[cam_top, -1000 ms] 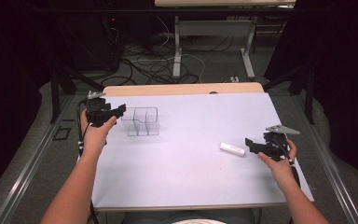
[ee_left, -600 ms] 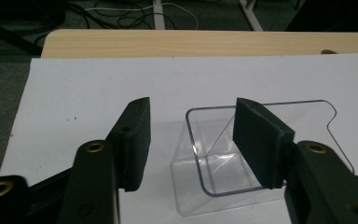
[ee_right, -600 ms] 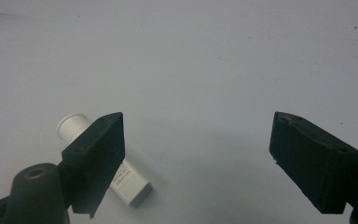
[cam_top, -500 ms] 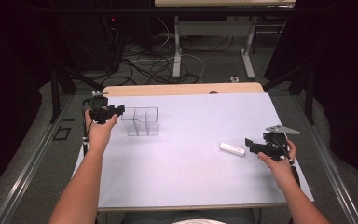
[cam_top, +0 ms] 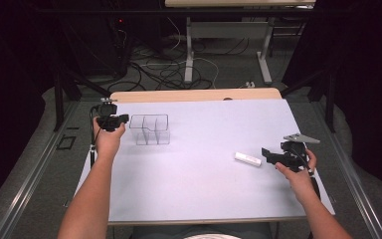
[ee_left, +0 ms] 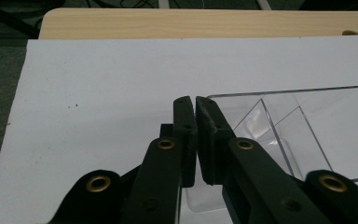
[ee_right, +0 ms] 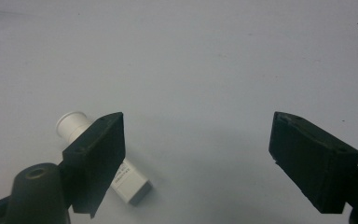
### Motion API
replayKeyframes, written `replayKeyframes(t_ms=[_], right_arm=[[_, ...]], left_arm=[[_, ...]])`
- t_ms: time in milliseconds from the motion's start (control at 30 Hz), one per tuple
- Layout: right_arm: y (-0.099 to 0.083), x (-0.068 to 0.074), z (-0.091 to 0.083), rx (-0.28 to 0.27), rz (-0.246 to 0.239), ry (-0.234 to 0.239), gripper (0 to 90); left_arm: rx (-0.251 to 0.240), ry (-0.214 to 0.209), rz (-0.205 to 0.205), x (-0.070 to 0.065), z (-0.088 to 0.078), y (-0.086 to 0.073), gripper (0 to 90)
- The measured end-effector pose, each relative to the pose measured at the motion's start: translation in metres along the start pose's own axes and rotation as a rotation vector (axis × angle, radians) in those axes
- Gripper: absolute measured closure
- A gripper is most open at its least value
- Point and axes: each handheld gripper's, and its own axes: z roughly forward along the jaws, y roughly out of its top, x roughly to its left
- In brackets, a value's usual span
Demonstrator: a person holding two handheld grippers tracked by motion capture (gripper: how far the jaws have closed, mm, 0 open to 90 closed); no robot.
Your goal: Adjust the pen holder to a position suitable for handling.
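Observation:
A clear plastic divided tray point(cam_top: 149, 129) sits at the table's left rear. My left gripper point(cam_top: 123, 119) is at the tray's left end. In the left gripper view its jaws point(ee_left: 195, 100) have just been closing and now stand together, with the tray's thin left wall point(ee_left: 279, 116) between them. A small white tube point(cam_top: 247, 159) lies at the right. My right gripper point(cam_top: 267, 154) hovers just right of it, open. In the right gripper view the white tube point(ee_right: 77, 122) lies partly behind the left jaw, and nothing is between the jaws point(ee_right: 198, 128).
A white sheet point(cam_top: 204, 149) covers the table, with a bare wooden strip point(cam_top: 194, 94) along the far edge. Cables and table legs lie on the floor beyond. Both forearms come in from the near edge.
The left gripper has sunk a little onto the tray's left end and its jaws have closed. The right hand and the white tube have not moved.

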Motion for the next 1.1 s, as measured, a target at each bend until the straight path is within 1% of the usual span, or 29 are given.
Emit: replayKeyframes(t_ms=[200, 233, 333, 400, 467, 533, 633, 700, 733, 800, 833, 867, 900, 967, 1000, 1067, 1100], right_arm=[[0.000, 0.000, 0.000, 0.008, 0.007, -0.001, 18.0], [0.000, 0.000, 0.000, 0.008, 0.007, -0.001, 18.0], [-0.001, -0.001, 0.001, 0.010, 0.006, 0.001, 18.1], [-0.001, -0.001, 0.001, 0.010, 0.006, 0.002, 18.1], [-0.001, -0.001, 0.001, 0.012, 0.006, 0.001, 18.2], [-0.001, 0.000, 0.001, 0.010, 0.009, 0.001, 18.2], [-0.001, 0.000, 0.001, 0.010, 0.009, 0.003, 18.2], [-0.001, 0.000, 0.002, 0.010, 0.005, 0.003, 18.3], [-0.001, 0.000, 0.002, 0.011, 0.007, 0.004, 18.3], [-0.001, 0.000, 0.002, 0.012, 0.007, 0.007, 18.3], [-0.001, 0.000, 0.002, 0.012, 0.007, 0.007, 18.3], [-0.001, 0.000, 0.002, 0.012, 0.007, 0.007, 18.3], [-0.001, 0.001, 0.002, 0.012, 0.007, 0.008, 18.3], [-0.001, 0.001, 0.002, 0.012, 0.006, 0.009, 18.3], [-0.001, 0.001, 0.003, 0.013, 0.005, 0.009, 18.3], [-0.001, 0.001, 0.003, 0.016, 0.006, 0.009, 18.3], [-0.001, 0.001, 0.003, 0.015, 0.004, 0.008, 18.3]], left_arm=[[0.032, 0.009, -0.002, 0.000, 0.006, -0.001, 88.7], [0.042, 0.006, 0.001, -0.001, 0.006, -0.002, 88.7], [0.048, 0.004, 0.005, -0.002, 0.010, -0.003, 88.7], [0.062, 0.012, 0.013, -0.003, 0.011, -0.003, 89.6], [0.065, 0.011, 0.009, -0.003, 0.013, -0.004, 89.9], [0.054, 0.004, -0.001, -0.003, 0.013, -0.004, 89.9], [0.052, 0.004, 0.006, -0.003, 0.013, -0.005, 90.0], [0.052, -0.003, 0.006, -0.003, 0.013, -0.005, 90.0], [0.056, -0.007, 0.013, -0.004, 0.013, -0.005, 90.0], [0.055, -0.027, 0.020, -0.009, 0.014, -0.006, 90.0], [0.055, -0.027, 0.020, -0.009, 0.014, -0.006, 90.0], [0.055, -0.030, 0.017, -0.012, 0.014, -0.006, 90.0], [0.059, -0.036, 0.029, -0.014, 0.014, -0.006, 89.9], [0.061, -0.044, 0.035, -0.021, 0.014, -0.007, 90.0], [0.061, -0.044, 0.035, -0.021, 0.014, -0.007, 90.0], [0.059, -0.054, 0.028, -0.027, 0.014, -0.009, 90.0], [0.059, -0.054, 0.028, -0.027, 0.014, -0.009, 89.9]])
